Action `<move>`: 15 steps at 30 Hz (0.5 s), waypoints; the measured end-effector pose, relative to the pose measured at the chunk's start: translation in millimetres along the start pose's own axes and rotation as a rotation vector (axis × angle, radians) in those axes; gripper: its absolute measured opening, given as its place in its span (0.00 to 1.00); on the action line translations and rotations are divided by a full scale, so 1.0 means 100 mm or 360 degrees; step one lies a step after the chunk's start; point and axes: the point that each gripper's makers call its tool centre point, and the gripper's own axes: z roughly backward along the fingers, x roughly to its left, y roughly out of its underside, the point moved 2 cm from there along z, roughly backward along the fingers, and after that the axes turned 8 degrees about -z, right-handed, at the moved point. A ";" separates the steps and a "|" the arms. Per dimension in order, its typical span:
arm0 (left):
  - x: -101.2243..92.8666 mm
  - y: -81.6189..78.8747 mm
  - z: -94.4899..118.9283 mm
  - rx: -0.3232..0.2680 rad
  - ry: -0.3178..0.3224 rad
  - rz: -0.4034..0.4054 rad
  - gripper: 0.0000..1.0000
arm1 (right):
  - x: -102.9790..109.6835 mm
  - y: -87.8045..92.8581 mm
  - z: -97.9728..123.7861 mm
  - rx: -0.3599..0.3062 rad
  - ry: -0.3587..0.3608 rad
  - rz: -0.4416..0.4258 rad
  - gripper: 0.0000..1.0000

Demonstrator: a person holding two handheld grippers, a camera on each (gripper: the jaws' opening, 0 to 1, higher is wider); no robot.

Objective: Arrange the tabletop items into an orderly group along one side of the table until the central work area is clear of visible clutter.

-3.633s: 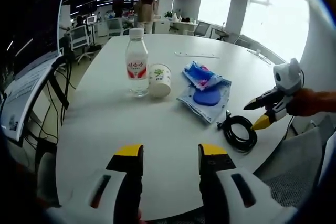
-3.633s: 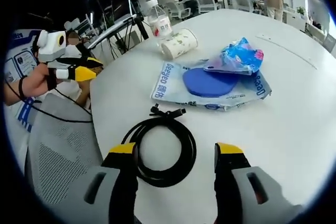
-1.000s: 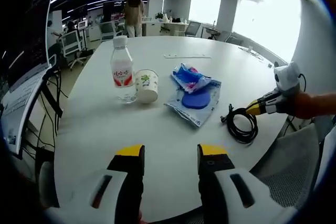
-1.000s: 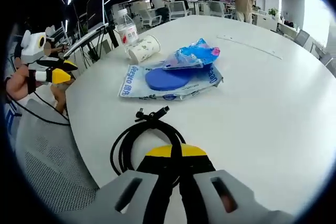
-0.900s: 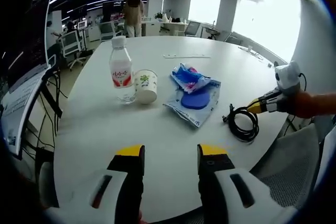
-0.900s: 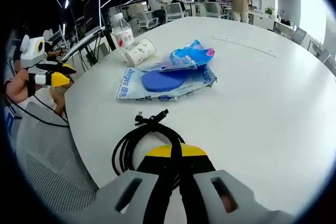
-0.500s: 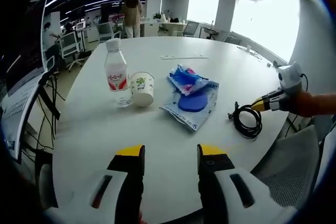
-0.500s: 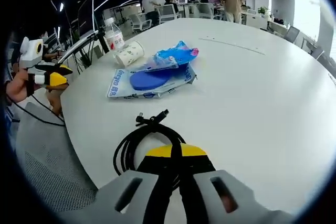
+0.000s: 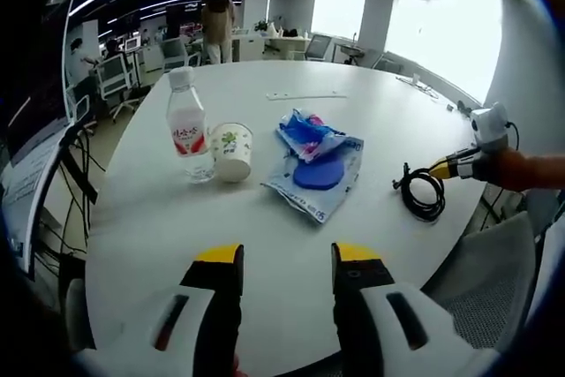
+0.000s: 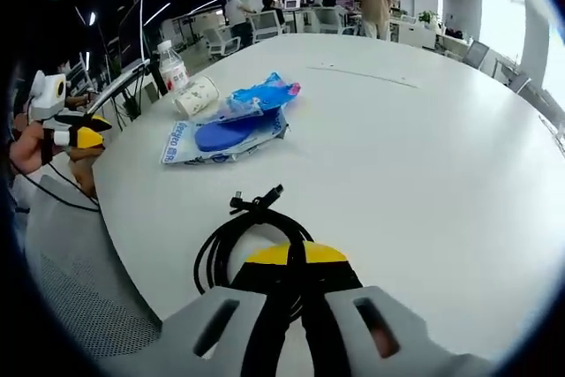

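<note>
In the right gripper view, the right gripper [image 10: 296, 258] has its yellow-tipped jaws pressed together on the coiled black cable [image 10: 240, 240], whose loop bulges toward 10 o'clock of the tips with its plug ends pointing to 12. Farther out at 11 o'clock lies a flat white-and-blue packet [image 10: 221, 140] with a dark blue disc seen through it, and a crumpled blue wrapper [image 10: 262, 96] rests on its far edge. Beyond that, a paper cup [image 10: 195, 96] lies on its side just beside an upright water bottle [image 10: 171, 64]; whether the cup holds anything cannot be told. The left gripper [image 10: 78, 137] shows at 9 o'clock, past the round white table [image 10: 424, 156] edge.

In the left gripper view, the left gripper [image 9: 282, 262] hangs over the near table edge with jaws apart and nothing between them. The bottle, of clear plastic with a red label and white cap, stands at 11 o'clock.
</note>
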 end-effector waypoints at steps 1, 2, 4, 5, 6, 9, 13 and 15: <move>0.00 0.00 0.00 0.0000 0.0001 0.0000 0.39 | -0.01 -0.01 0.01 -0.0005 0.0004 -0.0007 0.00; -0.01 -0.01 0.00 -0.0001 0.0001 0.0001 0.39 | -0.03 -0.01 0.01 -0.0009 0.0009 -0.0012 0.00; -0.02 -0.02 0.00 0.0002 -0.0001 -0.0005 0.39 | -0.07 -0.03 0.03 -0.0020 0.0021 -0.0029 0.00; -0.02 -0.03 0.00 0.0001 0.0000 -0.0004 0.39 | -0.09 -0.05 0.04 -0.0028 0.0025 -0.0040 0.00; -0.02 -0.03 0.00 0.0001 0.0000 -0.0002 0.39 | -0.10 -0.06 0.04 -0.0032 0.0028 -0.0045 0.00; -0.03 -0.04 -0.01 0.0005 -0.0002 -0.0006 0.39 | -0.15 -0.10 0.05 -0.0045 0.0035 -0.0051 0.00; -0.04 -0.04 -0.01 0.0010 -0.0002 -0.0003 0.39 | -0.22 -0.18 0.04 -0.0060 0.0048 -0.0046 0.00; -0.05 -0.04 -0.01 0.0009 -0.0005 -0.0007 0.39 | -0.24 -0.20 0.05 -0.0065 0.0054 -0.0053 0.00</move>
